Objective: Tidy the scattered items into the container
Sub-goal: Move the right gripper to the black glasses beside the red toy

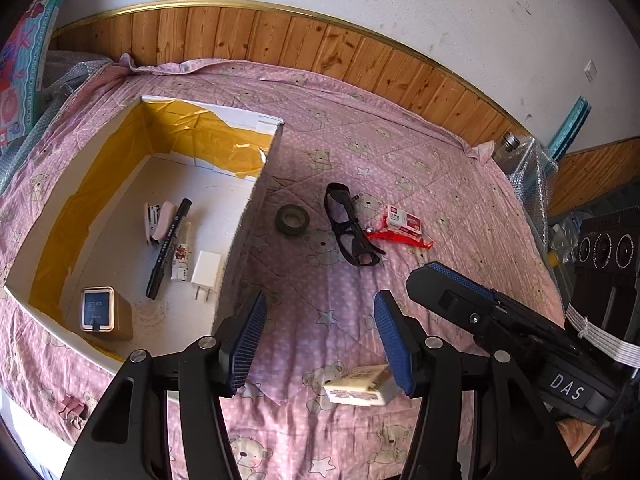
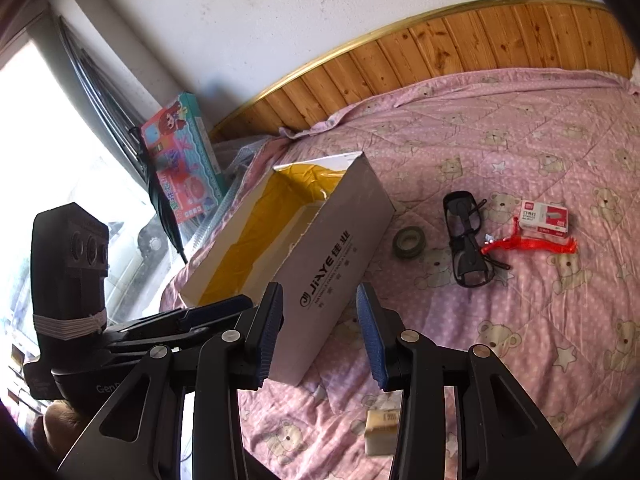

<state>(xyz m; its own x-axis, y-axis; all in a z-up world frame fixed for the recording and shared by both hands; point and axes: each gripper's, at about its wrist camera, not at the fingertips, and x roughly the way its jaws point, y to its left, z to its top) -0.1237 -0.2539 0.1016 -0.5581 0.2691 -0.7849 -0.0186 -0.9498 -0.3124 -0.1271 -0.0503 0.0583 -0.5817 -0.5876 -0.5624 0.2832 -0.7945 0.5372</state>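
Partly tidied: the cardboard box point(image 1: 256, 184) on the bed holds a stapler point(image 1: 158, 220), marker point(image 1: 170, 248), charger point(image 1: 206, 272) and small tin point(image 1: 102, 312) (seen only from the left wrist). Outside lie tape roll point(image 1: 293, 219), glasses point(image 1: 350, 226), staples box point(image 1: 402, 221) and eraser point(image 1: 358, 390). Left tongs point(image 1: 320, 344) and right tongs point(image 2: 320, 332) gape empty

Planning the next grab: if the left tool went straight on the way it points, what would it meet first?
Probably bare pink quilt: the open left tool aims between the white box and the tape roll. The roll seems the nearest item ahead, though depth is unclear.
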